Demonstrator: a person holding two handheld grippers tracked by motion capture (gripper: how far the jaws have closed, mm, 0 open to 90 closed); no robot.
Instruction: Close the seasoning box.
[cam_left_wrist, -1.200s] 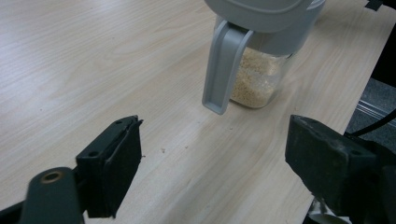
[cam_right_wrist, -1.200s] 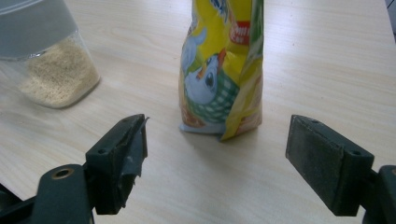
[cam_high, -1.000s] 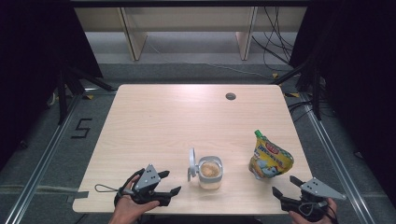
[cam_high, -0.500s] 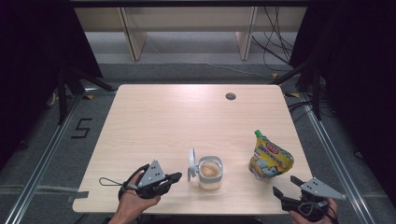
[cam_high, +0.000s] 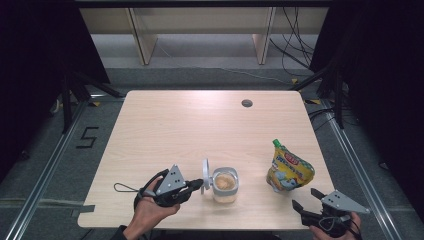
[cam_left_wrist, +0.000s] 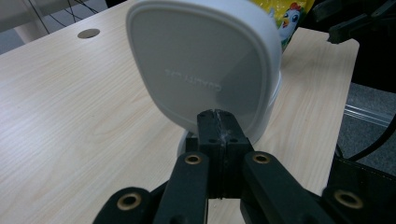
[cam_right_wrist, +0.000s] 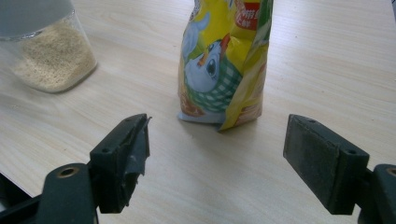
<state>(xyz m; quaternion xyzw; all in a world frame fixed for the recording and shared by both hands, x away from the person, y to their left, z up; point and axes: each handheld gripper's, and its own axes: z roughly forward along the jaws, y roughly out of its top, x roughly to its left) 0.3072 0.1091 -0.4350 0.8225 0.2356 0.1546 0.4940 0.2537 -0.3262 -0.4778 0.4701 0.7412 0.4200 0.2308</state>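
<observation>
The left gripper (cam_high: 199, 186) is pointing at the jar's (cam_high: 225, 185) raised white lid (cam_left_wrist: 205, 65), jaws pressed together. The right gripper (cam_right_wrist: 233, 154) is facing the yellow pouch (cam_right_wrist: 224, 60), jaws spread wide.

The table (cam_high: 210, 130) is evenly lit from above and the surroundings are dark. Shadows are soft. The near white lid (cam_left_wrist: 205, 65) looks a little blurred.

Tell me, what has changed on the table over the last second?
The left tool slid right across the wooden table, jaws shut, up to the upright white lid of the clear plastic grain jar. The right tool, open, the jar and the yellow snack bag stayed put.
</observation>
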